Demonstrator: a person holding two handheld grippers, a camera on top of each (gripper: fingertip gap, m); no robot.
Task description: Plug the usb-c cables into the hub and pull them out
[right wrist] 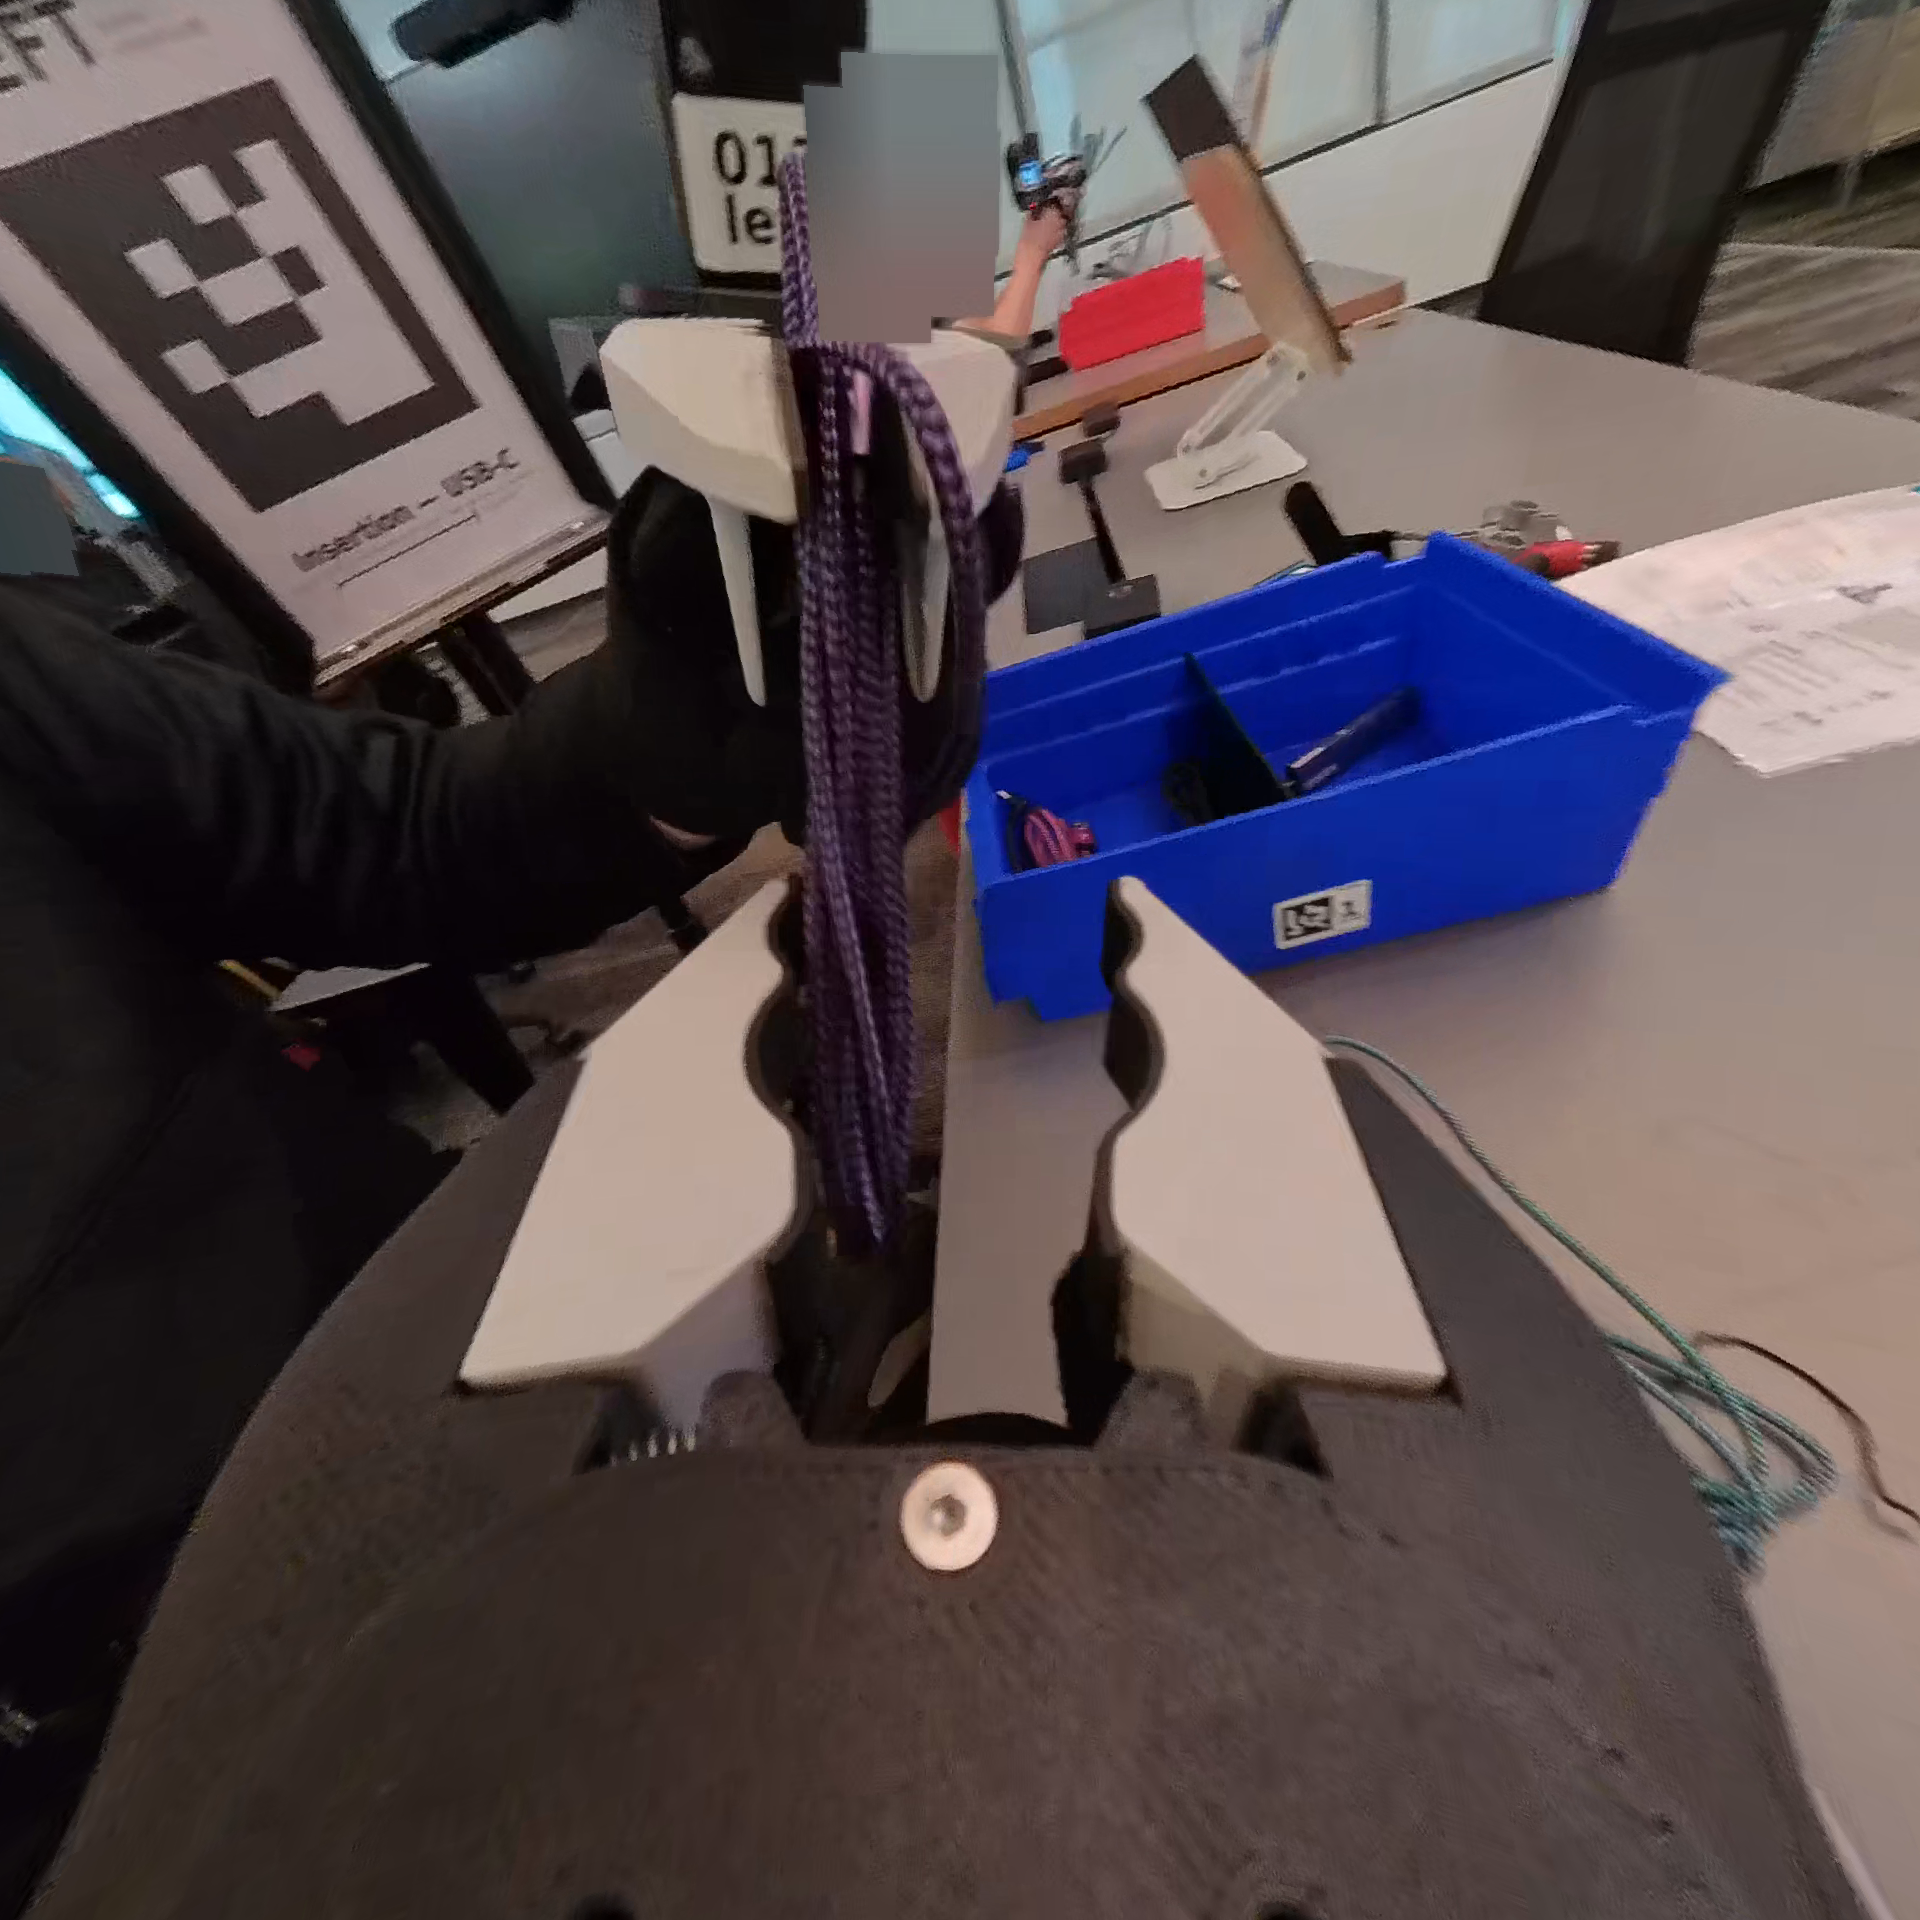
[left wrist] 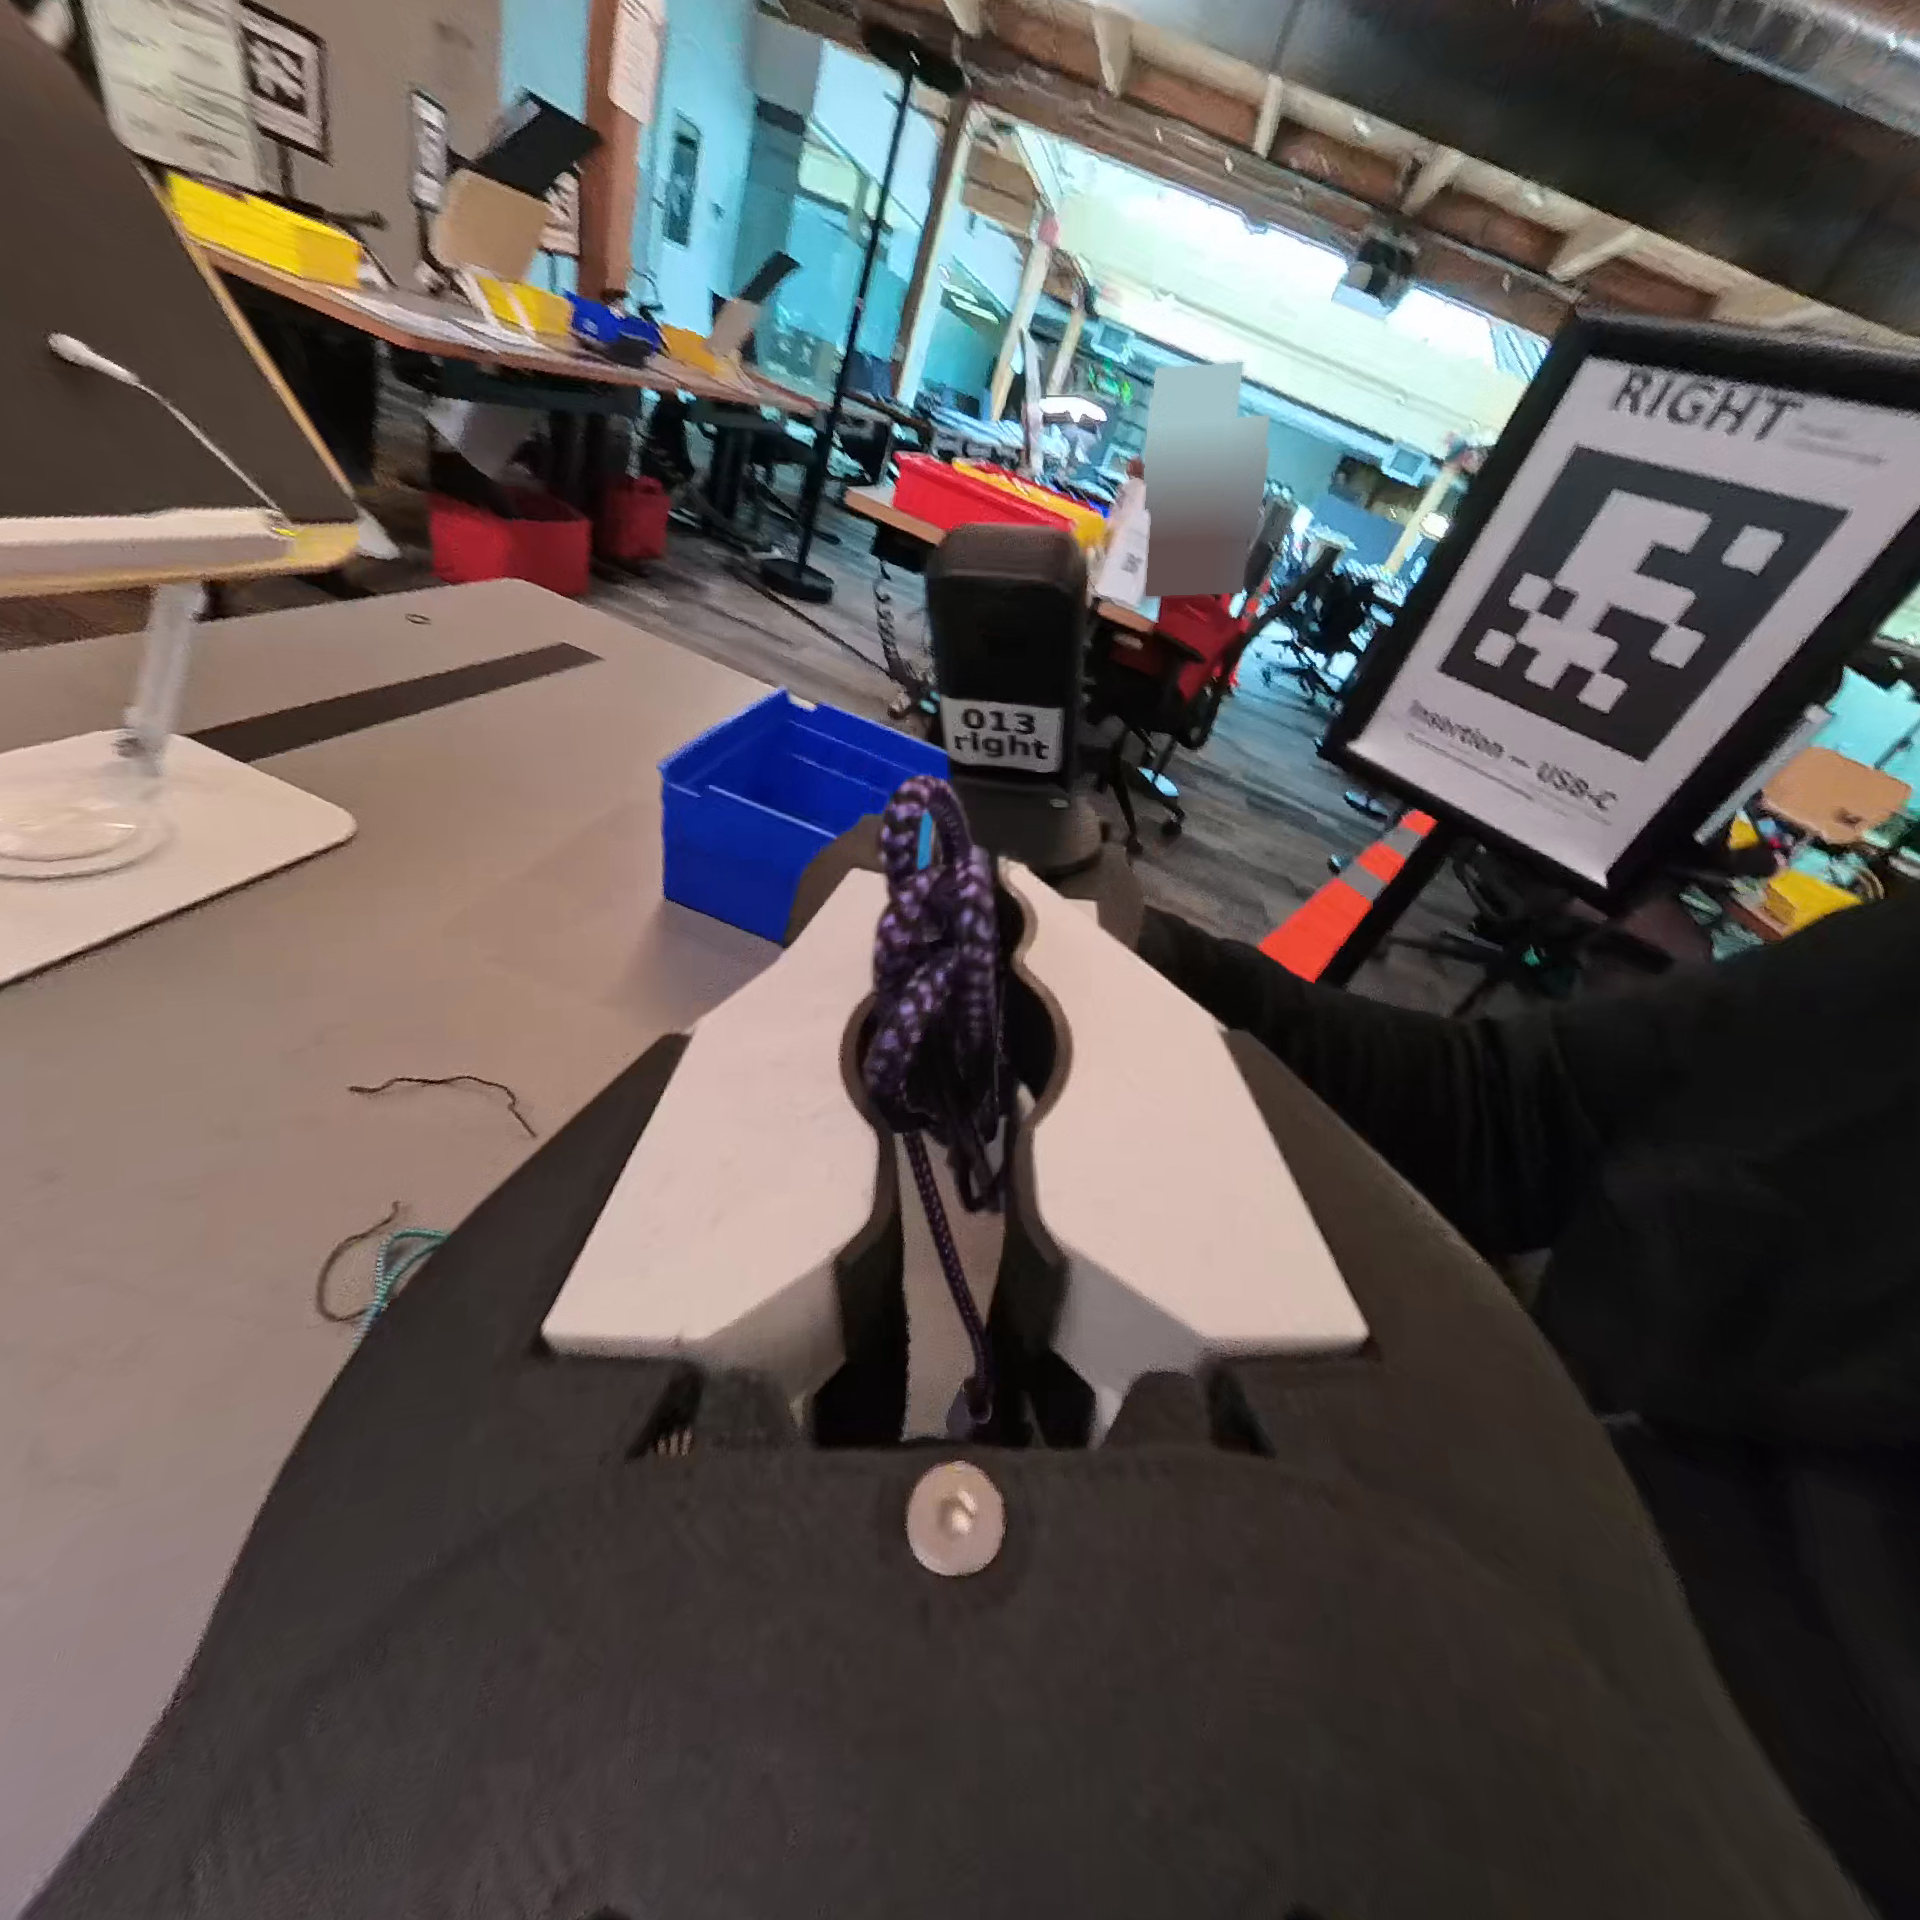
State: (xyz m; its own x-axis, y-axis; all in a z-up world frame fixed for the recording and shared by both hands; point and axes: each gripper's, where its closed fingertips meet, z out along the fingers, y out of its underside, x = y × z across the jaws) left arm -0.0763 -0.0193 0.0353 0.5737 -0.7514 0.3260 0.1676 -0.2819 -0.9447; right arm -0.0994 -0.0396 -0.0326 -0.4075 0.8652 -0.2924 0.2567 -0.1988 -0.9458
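A bundle of purple braided usb-c cable (left wrist: 930,966) is clamped between the white fingers of my left gripper (left wrist: 940,904), which is shut on it. In the right wrist view the left gripper (right wrist: 831,416) holds the cable (right wrist: 857,935) up in the air, and its loops hang down between the fingers of my right gripper (right wrist: 951,904). The right gripper is open, with the cable close to its left finger. A dark bluish oblong thing (right wrist: 1351,738), perhaps the hub, lies in the bin's right compartment. A pink cable (right wrist: 1049,836) lies in the left compartment.
The blue bin (right wrist: 1351,914) with a black divider stands on the grey table (right wrist: 1558,1091), near its edge. A white stand with a tilted board (right wrist: 1236,436) is farther back, papers (right wrist: 1818,623) at right, loose teal thread (right wrist: 1714,1392) near me. Marker boards (right wrist: 260,312) stand off the table. The gap from one gripper's tips to the other's is roughly 7 cm.
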